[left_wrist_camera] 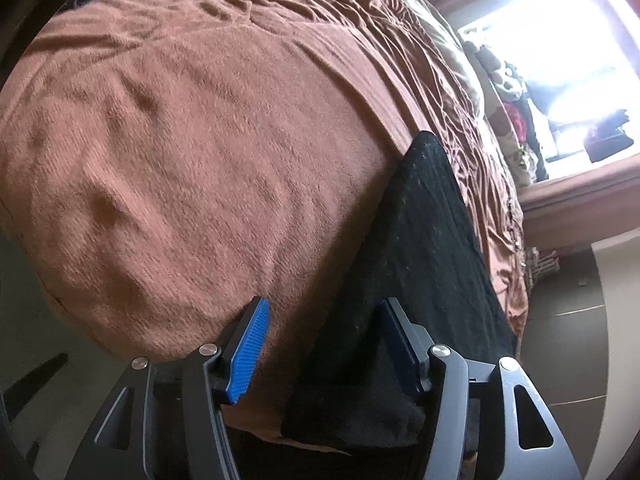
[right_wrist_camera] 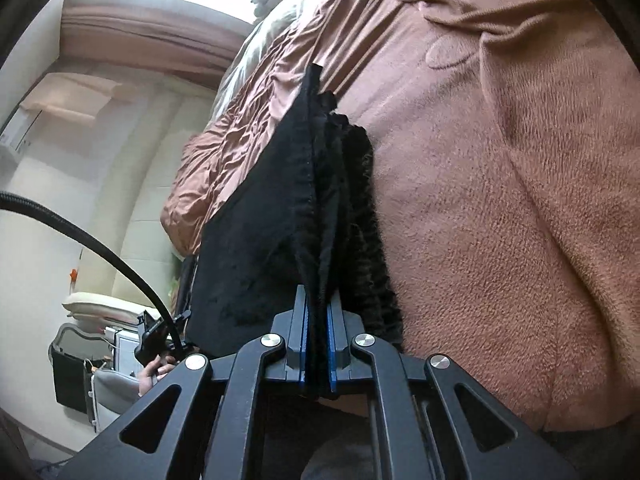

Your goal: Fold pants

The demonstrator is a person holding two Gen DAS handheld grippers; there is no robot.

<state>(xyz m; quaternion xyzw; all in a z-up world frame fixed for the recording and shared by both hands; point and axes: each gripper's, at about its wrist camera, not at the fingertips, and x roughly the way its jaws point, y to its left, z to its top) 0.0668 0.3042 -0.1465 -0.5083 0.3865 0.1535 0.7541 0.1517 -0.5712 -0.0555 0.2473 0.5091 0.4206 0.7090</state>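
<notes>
from the left wrist i see a wide stretch of brown blanket point(left_wrist_camera: 192, 152) lying bare ahead and to the left of my left gripper point(left_wrist_camera: 320, 344), so i can slide across there freely. the black pants point(left_wrist_camera: 420, 248) lie along the right side, partly between my open jaws, and block the way on that side. beyond them the rumpled sheet point(left_wrist_camera: 472, 128) runs toward a cluttered window ledge point(left_wrist_camera: 520, 120). from the right wrist, the blanket to the right of my right gripper point(right_wrist_camera: 318, 332) is open, while the pants fill the jaws and rise straight ahead. a black cable point(right_wrist_camera: 100, 248) arcs across the left side
</notes>
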